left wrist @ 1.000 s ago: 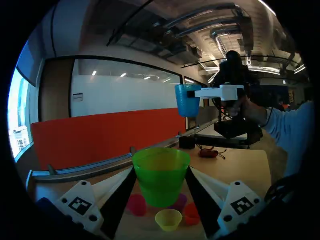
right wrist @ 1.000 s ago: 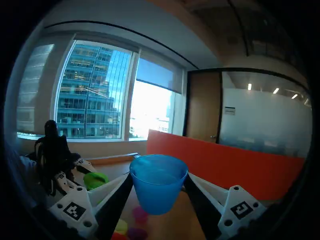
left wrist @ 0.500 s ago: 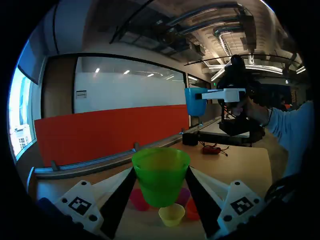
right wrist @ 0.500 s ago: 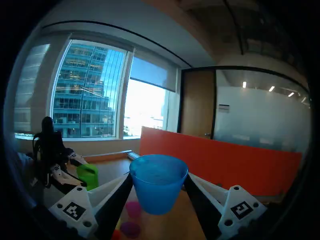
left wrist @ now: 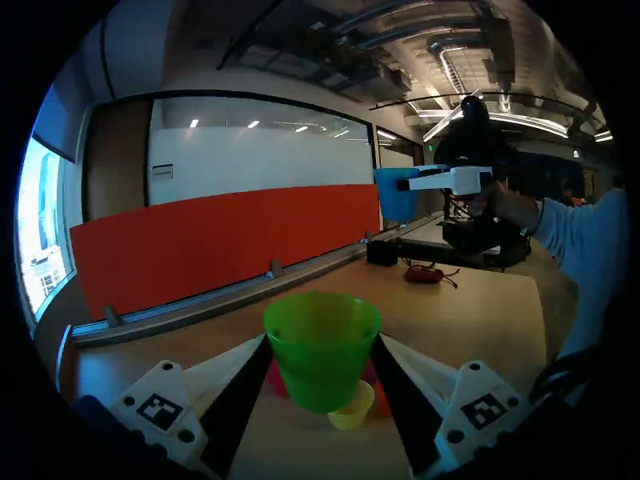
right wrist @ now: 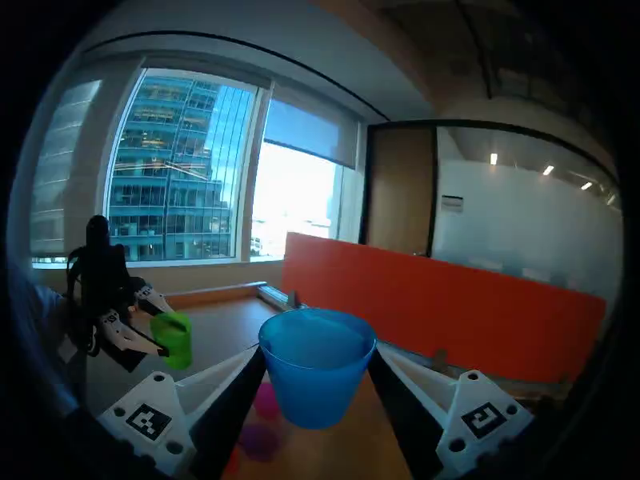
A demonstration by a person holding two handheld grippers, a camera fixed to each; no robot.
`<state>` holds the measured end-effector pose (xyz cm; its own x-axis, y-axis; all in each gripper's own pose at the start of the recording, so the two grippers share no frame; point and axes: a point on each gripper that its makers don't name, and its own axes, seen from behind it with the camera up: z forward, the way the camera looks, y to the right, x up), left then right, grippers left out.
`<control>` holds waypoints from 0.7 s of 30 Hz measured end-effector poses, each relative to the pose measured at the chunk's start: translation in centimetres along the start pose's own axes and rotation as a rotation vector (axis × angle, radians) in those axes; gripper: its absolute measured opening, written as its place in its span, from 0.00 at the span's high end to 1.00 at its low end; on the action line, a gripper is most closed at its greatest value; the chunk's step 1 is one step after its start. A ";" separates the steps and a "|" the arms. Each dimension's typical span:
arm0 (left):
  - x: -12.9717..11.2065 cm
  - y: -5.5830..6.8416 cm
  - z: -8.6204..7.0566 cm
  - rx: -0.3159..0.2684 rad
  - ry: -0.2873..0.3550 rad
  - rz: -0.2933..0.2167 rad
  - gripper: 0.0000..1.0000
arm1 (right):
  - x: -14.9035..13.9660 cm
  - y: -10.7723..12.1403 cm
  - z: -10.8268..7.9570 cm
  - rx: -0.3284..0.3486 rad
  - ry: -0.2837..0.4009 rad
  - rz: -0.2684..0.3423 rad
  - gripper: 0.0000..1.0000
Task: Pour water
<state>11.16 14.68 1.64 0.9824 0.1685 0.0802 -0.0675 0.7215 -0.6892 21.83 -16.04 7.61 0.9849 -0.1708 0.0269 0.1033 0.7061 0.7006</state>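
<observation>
A green cup (left wrist: 322,350) stands upright between the fingers of my left gripper (left wrist: 322,372), which is shut on it above the wooden table (left wrist: 464,320). Farther off at the upper right, a hand holds the right gripper (left wrist: 436,179) with the blue cup (left wrist: 395,193) in it. In the right gripper view the blue cup (right wrist: 317,366) is held level in my right gripper (right wrist: 318,376), with what looks like water inside. At the left there, the left gripper (right wrist: 132,324) carries the green cup (right wrist: 174,339).
Small pink, yellow and orange cups (left wrist: 354,405) sit on the table below the green cup. Pink and purple ones (right wrist: 258,422) lie under the blue cup. An orange partition (left wrist: 224,240) runs along the table's far side. A black box and red item (left wrist: 422,274) lie near the far corner.
Both views have tilted down, showing more of the table. In the left gripper view the blue cup drifted right; in the right gripper view the green cup rose clear of the table.
</observation>
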 end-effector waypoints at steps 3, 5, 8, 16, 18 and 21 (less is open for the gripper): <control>-0.9 -0.1 0.0 0.001 -0.023 0.001 0.16 | -1.0 0.0 0.0 0.005 -0.017 -0.002 0.10; -1.5 -0.2 -0.1 0.001 -0.038 0.002 0.16 | -1.7 0.0 0.0 0.009 -0.028 -0.001 0.10; -2.4 0.0 0.0 -0.005 -0.061 0.002 0.16 | -2.7 0.0 0.1 0.015 -0.047 0.000 0.10; -4.6 0.4 0.1 -0.014 -0.121 0.014 0.16 | -5.2 -0.2 0.1 0.031 -0.092 -0.006 0.10; -5.2 0.4 0.2 -0.016 -0.136 0.014 0.16 | -5.9 -0.2 0.1 0.032 -0.105 -0.009 0.10; -6.1 0.6 0.2 -0.021 -0.158 0.012 0.16 | -7.0 -0.1 0.1 0.032 -0.124 -0.016 0.10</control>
<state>5.12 14.23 0.94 0.9419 0.2819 0.1824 -0.0741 0.7044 -0.7059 14.93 -14.97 7.44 0.9583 -0.2667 0.1026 0.1120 0.6807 0.7240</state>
